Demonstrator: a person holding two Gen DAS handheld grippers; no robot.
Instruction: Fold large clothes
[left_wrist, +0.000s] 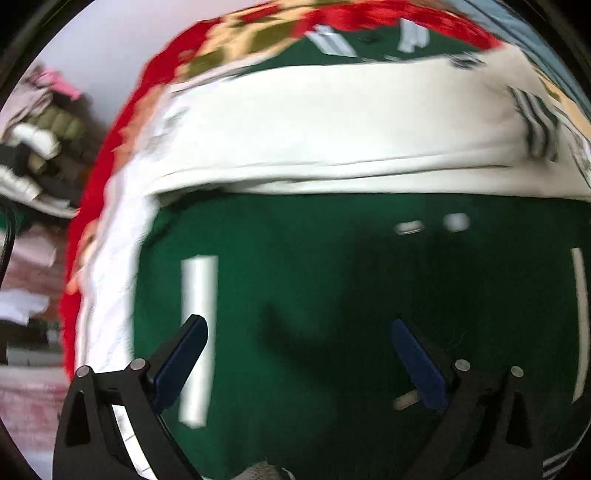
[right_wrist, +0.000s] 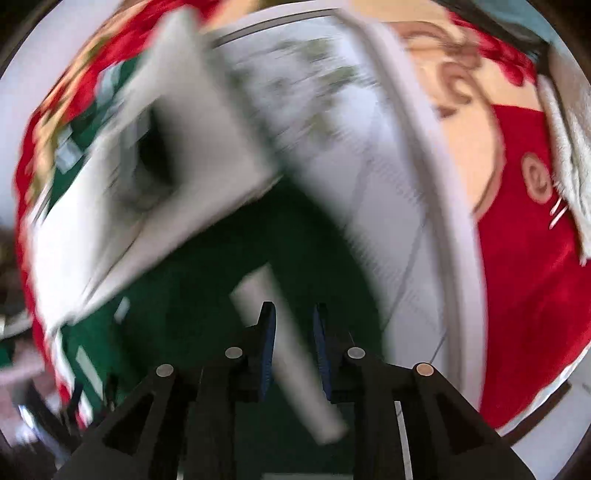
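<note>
1. The left gripper (left_wrist: 299, 328), black-framed with blue pads, stands with its jaws spread wide and nothing between them, hovering over the dark green fabric of a large green-and-white garment (left_wrist: 332, 288).
2. The right gripper (right_wrist: 293, 321) has its jaws set narrow with a small gap; a white stripe (right_wrist: 288, 354) of the garment runs under that gap, but the blur leaves it unclear whether any cloth is pinched.
3. The garment (right_wrist: 207, 280) lies spread on a red plush blanket with a cream and olive pattern (left_wrist: 122, 122).
4. In the left wrist view, a broad white band of the garment (left_wrist: 332, 129) lies folded across the green part, with green stripes near its right end.
5. In the right wrist view, a white panel of the garment (right_wrist: 184, 147) is raised and heavily blurred above the green area.
6. The blanket (right_wrist: 535, 258) shows bare red and cream areas to the right of the garment.
7. A heap of other clothes (left_wrist: 40, 140), pink, white and olive, sits at the far left, beside the blanket's edge.
</note>
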